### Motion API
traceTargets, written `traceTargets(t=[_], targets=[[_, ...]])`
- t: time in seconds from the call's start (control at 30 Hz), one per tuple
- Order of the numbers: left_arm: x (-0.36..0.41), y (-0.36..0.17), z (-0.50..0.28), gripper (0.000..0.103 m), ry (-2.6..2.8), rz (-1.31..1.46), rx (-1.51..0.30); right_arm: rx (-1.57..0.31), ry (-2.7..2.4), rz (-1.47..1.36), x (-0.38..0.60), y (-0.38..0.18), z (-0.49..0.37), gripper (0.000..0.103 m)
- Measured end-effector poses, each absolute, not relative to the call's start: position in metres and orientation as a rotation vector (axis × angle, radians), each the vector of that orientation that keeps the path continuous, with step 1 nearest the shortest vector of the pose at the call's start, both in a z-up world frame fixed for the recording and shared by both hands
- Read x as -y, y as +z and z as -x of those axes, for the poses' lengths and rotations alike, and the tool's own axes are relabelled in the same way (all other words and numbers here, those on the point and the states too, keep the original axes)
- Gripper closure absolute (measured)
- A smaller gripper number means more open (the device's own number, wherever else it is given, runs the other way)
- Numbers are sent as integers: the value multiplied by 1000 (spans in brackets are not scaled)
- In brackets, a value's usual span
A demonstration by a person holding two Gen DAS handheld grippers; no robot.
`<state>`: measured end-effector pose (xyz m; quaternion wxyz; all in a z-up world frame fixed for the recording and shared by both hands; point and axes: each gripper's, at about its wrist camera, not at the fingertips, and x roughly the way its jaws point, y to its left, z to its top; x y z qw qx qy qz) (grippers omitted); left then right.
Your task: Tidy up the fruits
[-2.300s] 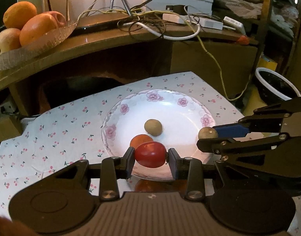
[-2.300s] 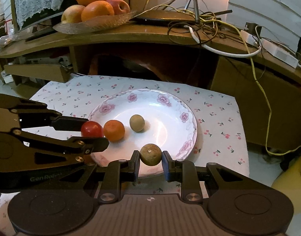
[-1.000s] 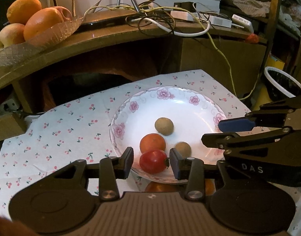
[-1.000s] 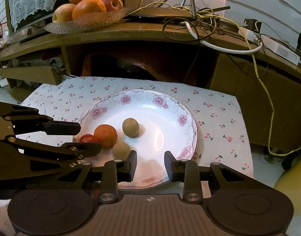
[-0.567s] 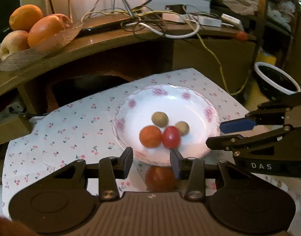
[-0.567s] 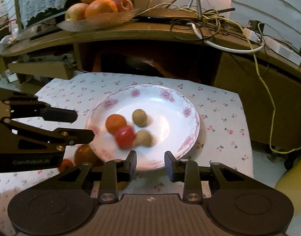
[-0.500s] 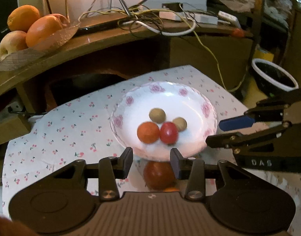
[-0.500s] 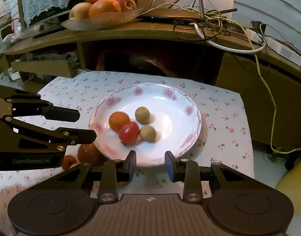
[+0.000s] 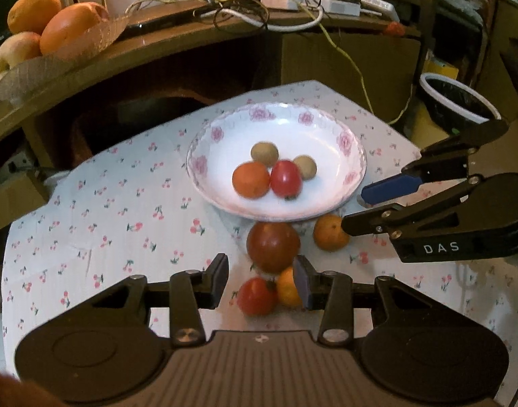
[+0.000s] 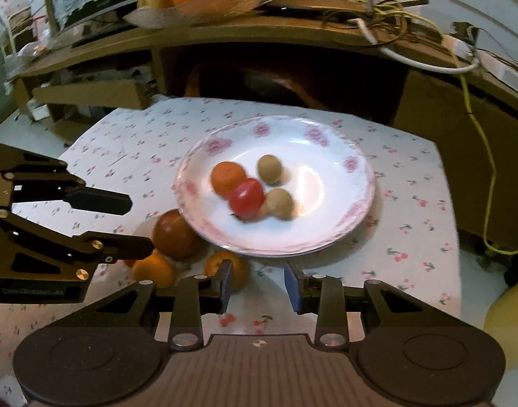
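Observation:
A white floral plate (image 9: 326, 129) (image 10: 330, 156) holds an orange fruit (image 9: 251, 179), a red tomato (image 9: 285, 178) (image 10: 246, 194) and two small brown fruits (image 9: 264, 153) (image 9: 305, 167). In front of the plate on the cloth lie a large dark red tomato (image 9: 273, 247) (image 10: 172, 234), a small red tomato (image 9: 257, 295), and two small oranges (image 9: 287, 292) (image 9: 329, 232). My left gripper (image 9: 261, 279) is open and empty above the loose fruits. My right gripper (image 10: 256, 286) is open and empty, just right of an orange (image 10: 229, 268).
A cherry-print cloth (image 9: 106, 210) covers the low table. Behind it a wooden desk (image 9: 191, 40) carries a fruit dish (image 9: 55, 57) with oranges and an apple, plus tangled cables (image 9: 259, 10). A black bin (image 9: 459, 101) stands on the right.
Both grippers let go of their fruit onto the plate, then drew back and up. The loose fruits in front of the plate have come into view.

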<state>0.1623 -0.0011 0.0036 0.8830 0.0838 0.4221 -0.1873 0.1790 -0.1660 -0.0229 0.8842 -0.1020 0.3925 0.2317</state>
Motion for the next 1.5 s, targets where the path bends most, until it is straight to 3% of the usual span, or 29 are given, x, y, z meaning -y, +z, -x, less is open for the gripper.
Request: traceTargets(t=[0.23,0.57,0.77,1.5], targets=[[-6,3,-155,53,-415,-165,-880,-824,513,227,152,-29,-180,60],[-13,2,-150,52,-454,-163,-891,-850,545,234,139,-36,-183,60],[-15,0,-147,52,-486,-170,-907,-892,545,251,134,-41,-186,71],[10,-13,-140,53,-537,-158,-900,-906,529,257,141,-39,-183,72]])
